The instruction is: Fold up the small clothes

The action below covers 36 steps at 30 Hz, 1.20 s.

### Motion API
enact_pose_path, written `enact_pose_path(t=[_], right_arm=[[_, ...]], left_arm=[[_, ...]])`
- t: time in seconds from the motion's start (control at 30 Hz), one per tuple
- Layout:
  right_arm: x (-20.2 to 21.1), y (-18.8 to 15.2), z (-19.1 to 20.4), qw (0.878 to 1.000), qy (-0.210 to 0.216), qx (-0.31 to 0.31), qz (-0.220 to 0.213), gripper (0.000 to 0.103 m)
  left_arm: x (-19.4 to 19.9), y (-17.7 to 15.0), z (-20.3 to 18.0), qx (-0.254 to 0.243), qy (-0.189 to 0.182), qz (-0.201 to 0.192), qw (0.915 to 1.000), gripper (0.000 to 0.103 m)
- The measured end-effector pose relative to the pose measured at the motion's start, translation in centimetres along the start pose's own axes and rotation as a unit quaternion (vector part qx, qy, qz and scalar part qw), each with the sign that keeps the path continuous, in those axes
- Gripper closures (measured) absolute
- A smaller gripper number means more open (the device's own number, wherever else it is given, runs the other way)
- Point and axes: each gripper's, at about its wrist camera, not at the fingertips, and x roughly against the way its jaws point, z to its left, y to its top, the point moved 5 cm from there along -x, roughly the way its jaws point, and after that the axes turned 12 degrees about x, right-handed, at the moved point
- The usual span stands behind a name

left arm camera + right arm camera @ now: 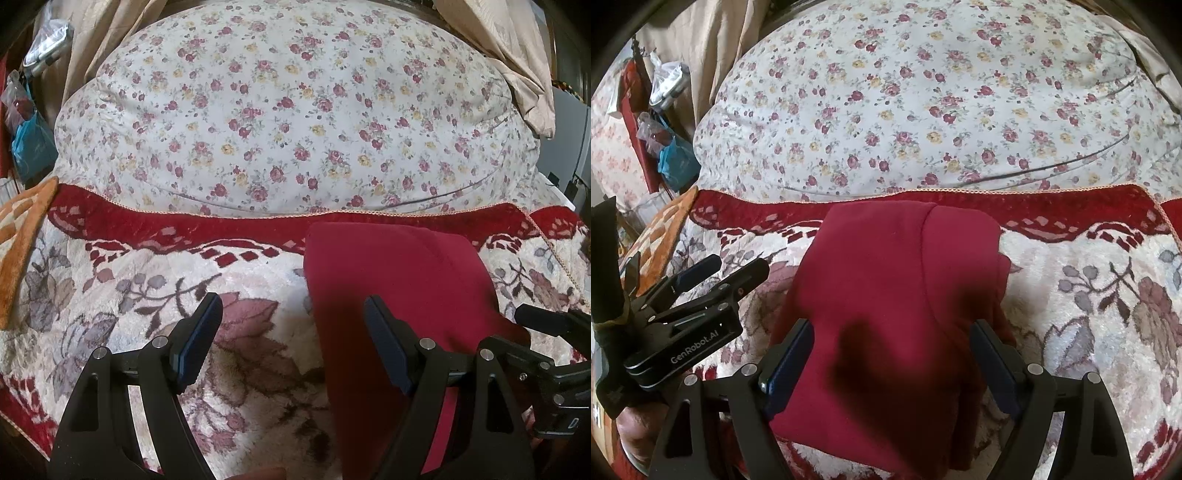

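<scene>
Garment dark red, folded flat on blanket; right gripper wide, straddling it, left gripper wide, empty.

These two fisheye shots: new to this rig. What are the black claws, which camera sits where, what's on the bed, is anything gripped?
The black claws are two-finger grippers that a person holds, one in each hand; no robot arm is involved. Each gripper carries a camera looking forward along its fingers.

In the left wrist view, the left gripper has its jaws open over a plush flowered blanket, with one finger above the edge of a dark red garment.

In the right wrist view, the right gripper straddles that same garment, which looks already folded. Its jaws stand wide and do not appear to clamp it. The left gripper shows at the left edge.

Behind lies a white flowered quilt.

Nothing is gripped.
</scene>
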Motion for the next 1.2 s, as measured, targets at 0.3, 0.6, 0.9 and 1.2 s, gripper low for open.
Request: enact_pose_path(t=[0.3, 0.6, 0.9, 1.2], right_arm=[[-0.6, 0.1, 0.0, 1.000, 0.002, -0.002, 0.004, 0.019], [-1.1, 0.1, -0.1, 1.000, 0.003, 0.001, 0.007, 0.018], [-1.4, 0.0, 0.0, 1.000, 0.003, 0.005, 0.010, 0.016], [-1.7, 0.0, 0.2, 1.000, 0.002, 0.010, 0.013, 0.014]], left_arm=[[-0.3, 0.0, 0.0, -0.004, 0.001, 0.005, 1.0000, 0.024], [-0.8, 0.1, 0.0, -0.008, -0.002, 0.010, 0.9999, 0.024], [-0.8, 0.0, 0.0, -0.008, -0.003, 0.012, 0.9999, 0.024], [-1.1, -0.2, 0.0, -0.008, -0.004, 0.014, 0.9999, 0.024]])
